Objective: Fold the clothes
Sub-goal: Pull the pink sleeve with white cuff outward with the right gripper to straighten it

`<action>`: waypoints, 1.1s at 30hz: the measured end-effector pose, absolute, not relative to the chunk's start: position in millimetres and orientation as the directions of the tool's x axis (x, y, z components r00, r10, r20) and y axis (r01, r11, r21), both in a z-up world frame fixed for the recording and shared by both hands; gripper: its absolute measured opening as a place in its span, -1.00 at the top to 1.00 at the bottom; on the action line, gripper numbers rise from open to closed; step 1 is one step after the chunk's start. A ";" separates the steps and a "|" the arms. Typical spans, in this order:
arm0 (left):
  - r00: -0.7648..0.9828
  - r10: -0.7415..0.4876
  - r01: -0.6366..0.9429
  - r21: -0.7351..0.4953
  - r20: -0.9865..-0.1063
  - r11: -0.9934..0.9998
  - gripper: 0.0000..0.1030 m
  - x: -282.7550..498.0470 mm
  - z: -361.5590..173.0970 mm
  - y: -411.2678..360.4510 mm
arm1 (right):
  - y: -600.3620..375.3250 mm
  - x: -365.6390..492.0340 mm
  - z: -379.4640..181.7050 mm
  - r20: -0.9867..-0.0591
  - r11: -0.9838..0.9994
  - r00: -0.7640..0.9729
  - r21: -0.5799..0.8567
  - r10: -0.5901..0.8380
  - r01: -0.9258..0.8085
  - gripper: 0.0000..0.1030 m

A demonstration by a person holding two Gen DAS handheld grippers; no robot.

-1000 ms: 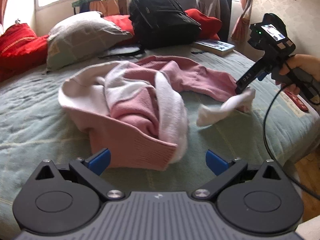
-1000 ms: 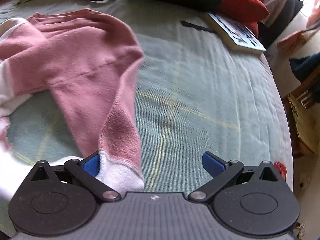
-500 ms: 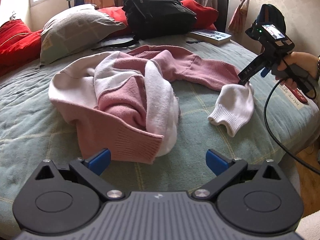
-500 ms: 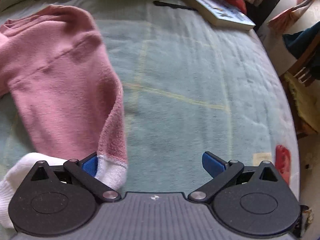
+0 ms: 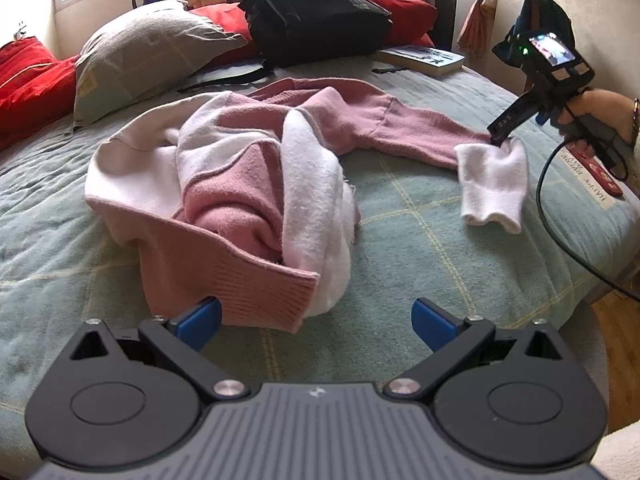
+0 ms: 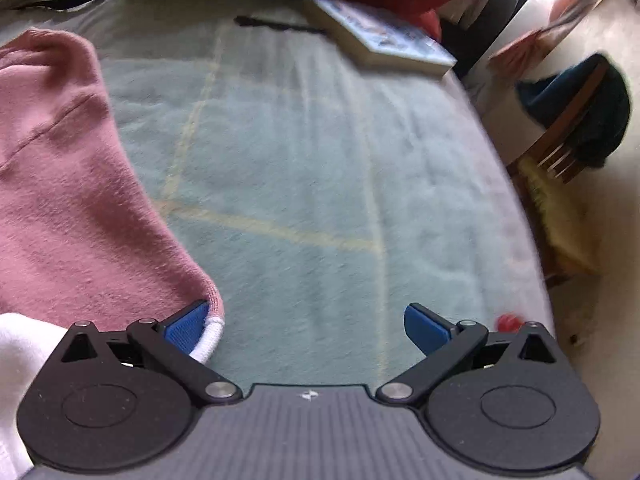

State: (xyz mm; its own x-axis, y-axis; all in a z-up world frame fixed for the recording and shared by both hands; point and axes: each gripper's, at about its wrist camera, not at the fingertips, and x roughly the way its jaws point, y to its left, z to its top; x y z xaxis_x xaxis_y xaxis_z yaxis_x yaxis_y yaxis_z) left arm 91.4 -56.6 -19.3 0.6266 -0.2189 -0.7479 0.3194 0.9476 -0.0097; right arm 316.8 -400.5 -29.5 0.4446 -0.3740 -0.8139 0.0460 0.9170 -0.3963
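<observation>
A pink and white sweater [image 5: 240, 184] lies crumpled on the green blanket [image 5: 420, 240]. One pink sleeve [image 5: 408, 132] stretches out to the right and ends in a white cuff [image 5: 494, 184]. My left gripper [image 5: 316, 320] hovers open just in front of the ribbed pink hem [image 5: 260, 296], its left pad beside that hem. My right gripper [image 6: 306, 326] is open; its left pad touches the edge of the sleeve [image 6: 72, 200] where the cuff [image 6: 210, 336] starts. In the left wrist view the right gripper [image 5: 500, 136] points down onto the cuff, held by a hand [image 5: 596, 112].
At the head of the bed are a black backpack [image 5: 316, 8], a grey pillow [image 5: 148, 60] and red cushions [image 5: 28, 76]. A book [image 6: 380, 36] lies at the far right. A red card [image 5: 600, 168] sits near the bed's right edge; a chair [image 6: 580, 108] stands beyond.
The right gripper has moved to the right, and the sleeve now lies drawn out straighter with its cuff flatter. The left gripper has come closer to the hem.
</observation>
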 end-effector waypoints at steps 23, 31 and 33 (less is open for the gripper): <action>0.617 -0.192 0.291 -0.006 -0.763 0.957 -0.96 102.7 -24.6 -53.8 | -432.7 403.5 -8.5 -0.560 0.728 0.513 -0.652 -0.651 0.212 -1.00; 0.611 -0.193 0.301 -0.001 -0.768 0.954 -0.96 107.8 -24.8 -60.3 | -458.2 418.0 -8.1 -0.672 0.839 0.512 -0.494 -0.534 0.228 -1.00; 0.613 -0.199 0.312 0.003 -0.765 0.950 -0.96 109.2 -24.5 -62.9 | -456.6 404.7 -1.4 -0.717 0.890 0.532 -0.408 -0.451 0.204 -1.00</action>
